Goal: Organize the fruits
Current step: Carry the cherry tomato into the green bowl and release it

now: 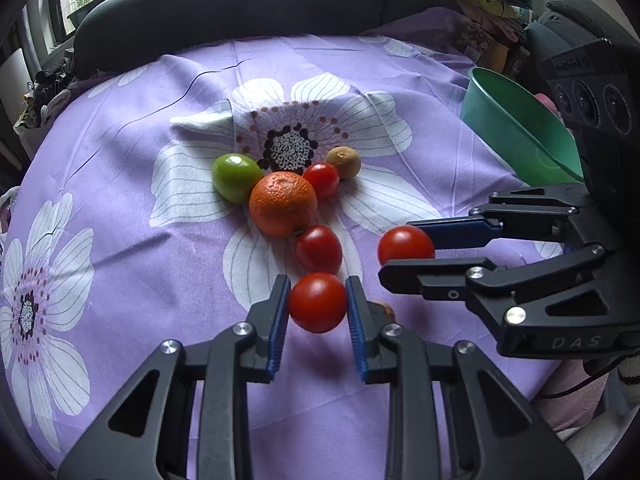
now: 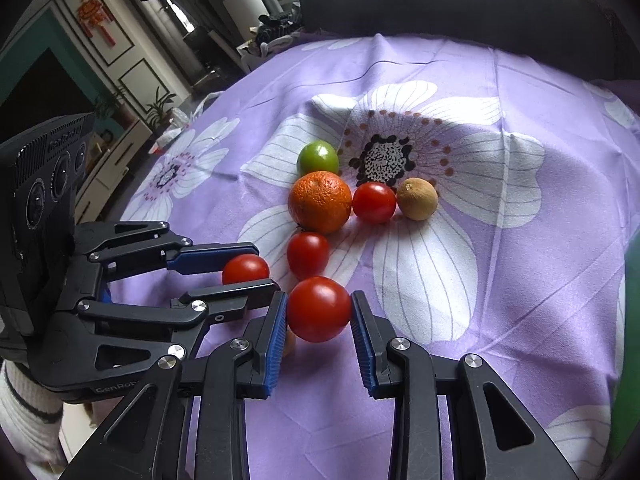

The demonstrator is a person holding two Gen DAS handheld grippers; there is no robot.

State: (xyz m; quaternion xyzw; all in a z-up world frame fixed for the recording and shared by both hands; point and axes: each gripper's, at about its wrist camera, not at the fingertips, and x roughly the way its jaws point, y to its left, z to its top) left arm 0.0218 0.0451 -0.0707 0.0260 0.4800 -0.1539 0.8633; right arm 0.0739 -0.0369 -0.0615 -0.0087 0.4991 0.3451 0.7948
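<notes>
Left claw [image 1: 318, 304] grips one tomato [image 1: 317, 302]; right claw [image 2: 319, 310] grips another tomato [image 2: 319, 309]. Squeeze softly, I think. Carry both to the green bowl [image 1: 516, 136] at two o'clock.

A small brown fruit [image 1: 386, 310] is mostly hidden behind the finger of the left hand-held gripper [image 1: 318, 300]. The green bowl [image 1: 520, 136] is cut off by the right hand-held gripper [image 1: 404, 246] body, and in the right wrist view only its blurred edge shows.
</notes>
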